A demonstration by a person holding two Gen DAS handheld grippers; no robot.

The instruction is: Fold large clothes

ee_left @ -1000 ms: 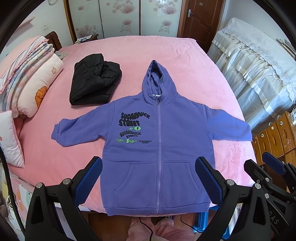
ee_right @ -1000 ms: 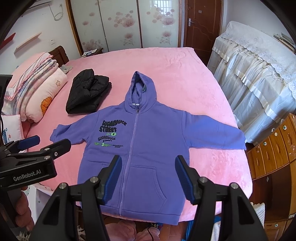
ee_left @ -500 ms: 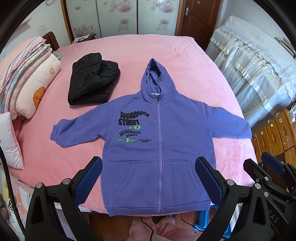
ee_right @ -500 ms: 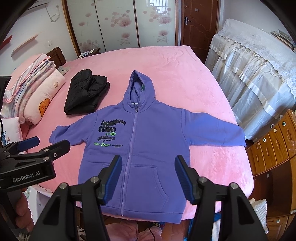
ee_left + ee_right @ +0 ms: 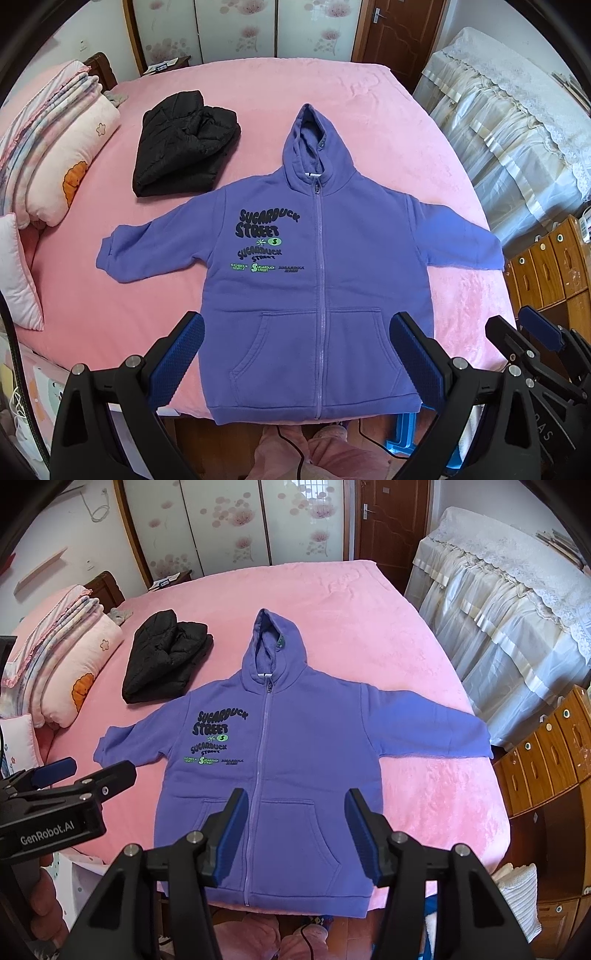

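A purple zip hoodie (image 5: 317,288) lies flat and face up on the pink bed (image 5: 332,110), sleeves spread to both sides, hood pointing away, hem at the near edge. My left gripper (image 5: 295,321) hovers open above the hem and pocket area with nothing between its blue pads. In the right wrist view the hoodie (image 5: 280,760) lies the same way, and my right gripper (image 5: 295,795) hangs above its pockets; its jaws are closing, with a wide gap and nothing between them. Neither gripper touches the cloth.
A folded black jacket (image 5: 181,147) rests on the bed beyond the hoodie's left sleeve. Folded quilts and pillows (image 5: 55,155) are stacked at the left. A lace-covered piece of furniture (image 5: 517,129) and wooden drawers (image 5: 546,266) stand to the right. Pink-clad legs show below the bed's edge.
The right gripper's fingers have drawn slightly closer together. Both views have barely shifted, and the hoodie lies as before.
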